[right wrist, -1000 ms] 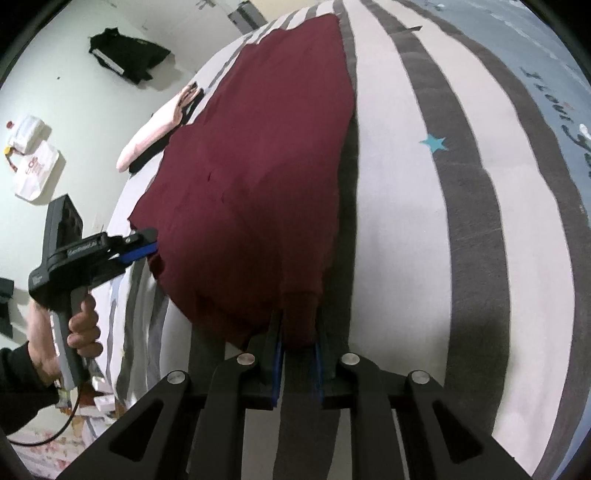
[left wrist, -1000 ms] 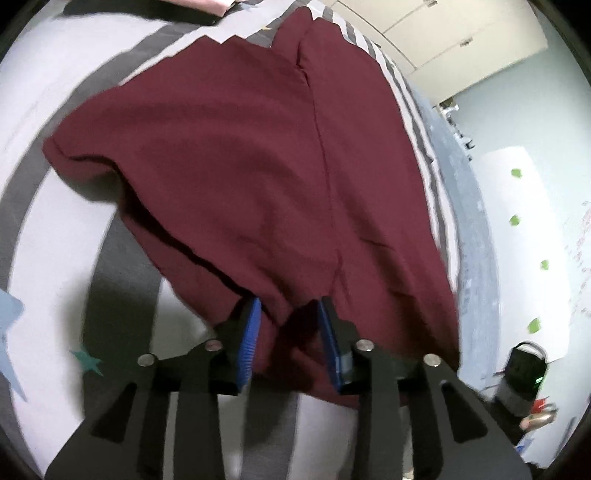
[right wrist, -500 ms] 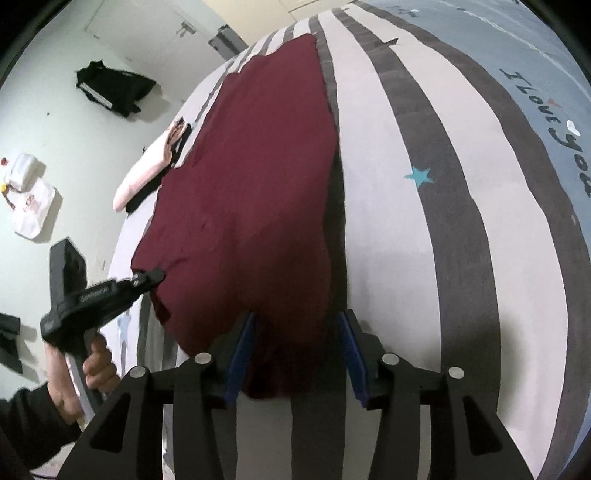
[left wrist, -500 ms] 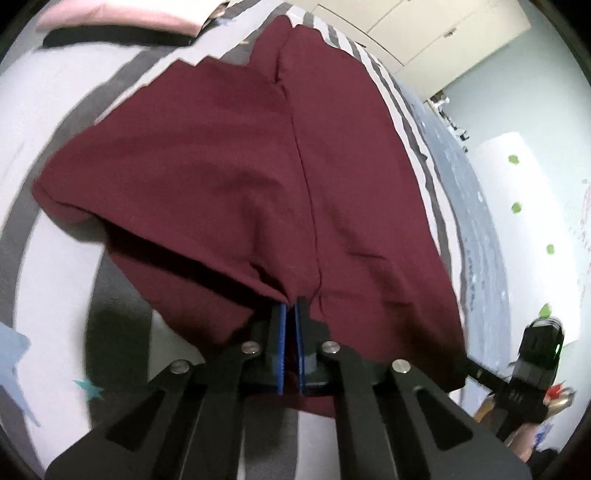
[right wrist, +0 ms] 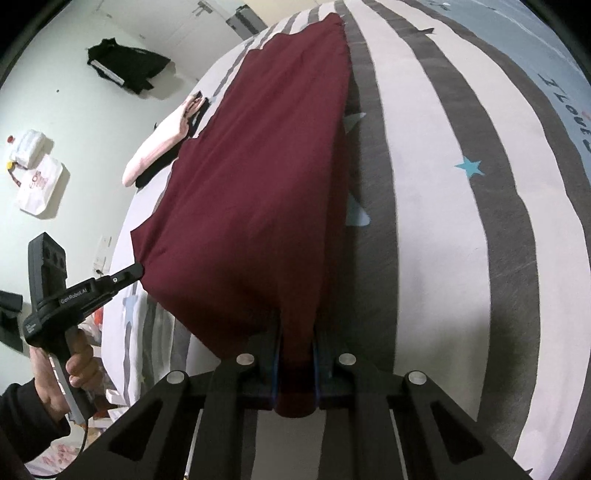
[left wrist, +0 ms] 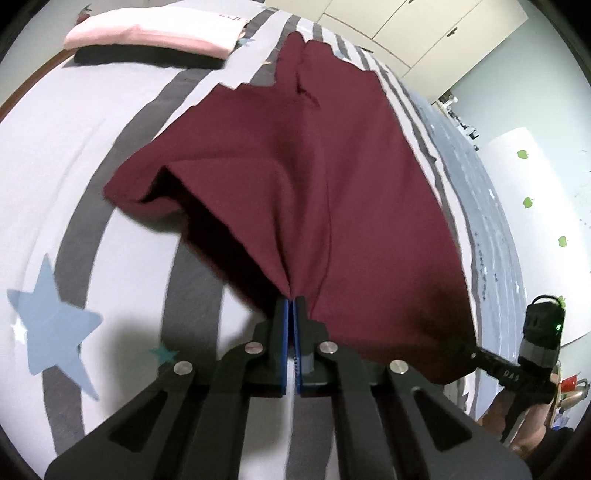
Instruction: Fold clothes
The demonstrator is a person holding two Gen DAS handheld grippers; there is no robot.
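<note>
Right gripper (right wrist: 295, 354) has just closed, pads buried in a bunched maroon garment (right wrist: 255, 192) corner. Left gripper (left wrist: 292, 306) pinches a thin hem (soft, matte), underside shadowed.

Each black tool (left wrist: 293, 301) has blue pads (left wrist: 282, 332), silver screws, white lettering; a dark sleeve (right wrist: 22, 417).

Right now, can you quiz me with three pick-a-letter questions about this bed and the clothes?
1. Where is the folded pink garment?
A. at the bed's far end, on something black
B. in the jaws
C. on the floor

2. What colour is the garment being folded?
A. blue
B. dark red
C. yellow

3. How are the left gripper's jaws?
A. wide open
B. shut on the dark red cloth
C. holding a star

Answers: 1 A, it lies beyond the red cloth. 2 B, it shows in both views. 3 B, the cloth bunches between the blue pads.
</note>
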